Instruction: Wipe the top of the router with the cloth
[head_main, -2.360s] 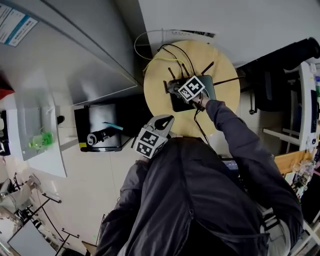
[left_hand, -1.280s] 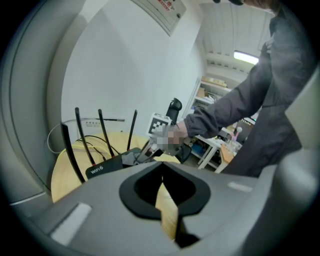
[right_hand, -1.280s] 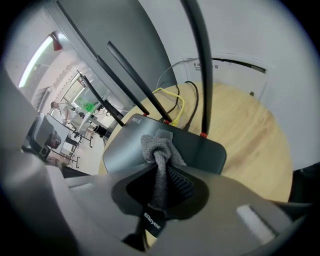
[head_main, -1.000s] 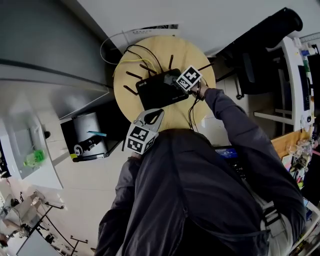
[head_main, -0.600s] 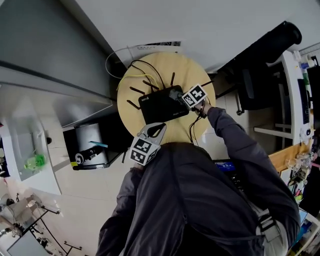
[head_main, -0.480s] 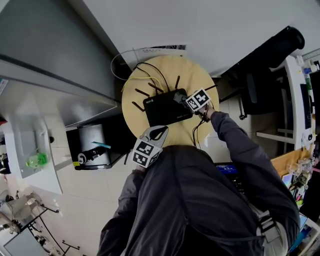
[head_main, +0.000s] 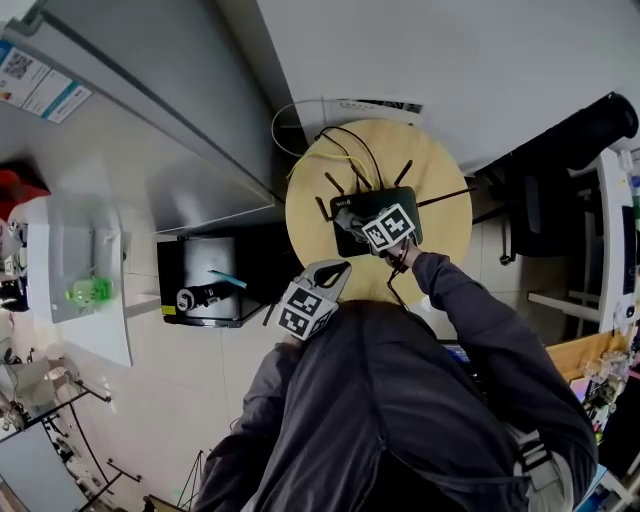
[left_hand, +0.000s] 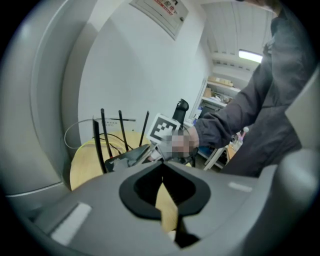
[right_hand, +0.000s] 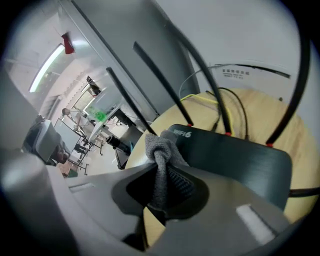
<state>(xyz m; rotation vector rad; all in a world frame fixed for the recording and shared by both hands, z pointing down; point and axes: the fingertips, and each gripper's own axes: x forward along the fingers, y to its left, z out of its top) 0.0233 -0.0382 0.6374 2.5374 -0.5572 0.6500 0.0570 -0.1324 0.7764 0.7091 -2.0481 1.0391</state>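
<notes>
Seen from above, a round pale wooden table (head_main: 445, 215) sat in the upper centre of the frame; on it lay a flat black plastic router (head_main: 362, 203), with thin black antennas (right_hand: 150, 75) standing up along its far edge and a thin yellow cable (right_hand: 200, 97) trailing on the wood behind it. The right gripper (head_main: 358, 224), carrying a cube with square markers, was held over the router's near side at the end of a dark grey jacket sleeve (head_main: 470, 300); its jaws were clenched on a bunched grey fabric cloth (right_hand: 160, 150); in the right gripper view the cloth hung out from between the jaws, and its crumpled free end rested on the router's top at the left end, just beside the white "WIFI6" lettering. The left gripper (head_main: 340, 268) was below the router in the head view, over the table's near edge and apart from the router; in the left gripper view its jaws were drawn together with nothing between them, only a sliver of the pale tabletop showing through; beyond them, the right gripper's marker cube sat at the router.
</notes>
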